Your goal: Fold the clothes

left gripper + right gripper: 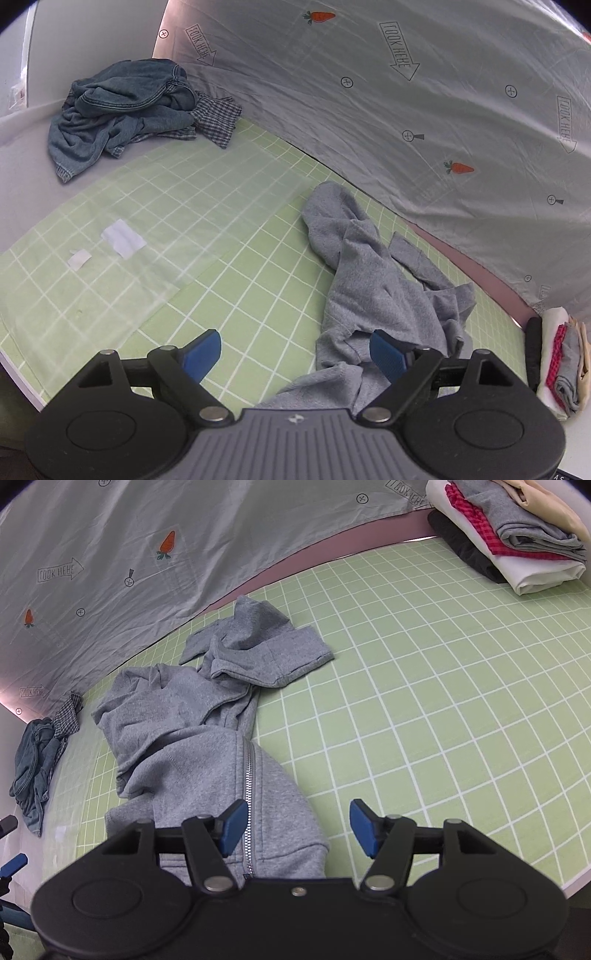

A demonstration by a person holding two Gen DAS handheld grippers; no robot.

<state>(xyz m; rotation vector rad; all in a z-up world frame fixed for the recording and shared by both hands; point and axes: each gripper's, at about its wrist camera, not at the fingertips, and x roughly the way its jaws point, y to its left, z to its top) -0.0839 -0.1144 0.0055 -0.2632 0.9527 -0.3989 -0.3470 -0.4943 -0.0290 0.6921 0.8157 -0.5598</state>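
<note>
Both tools spread, empty: left tool (295,350), right tool (297,827). Grey hoodie (207,746) soft, floppy, probably thick; pinch your hem corners beside zipper (248,794).

Black tongs (295,350), blue ribbed pads (388,356)

A staged folding station: green grid mat (424,701), printed backdrop sheet (406,110), folded stack (517,542)
</note>
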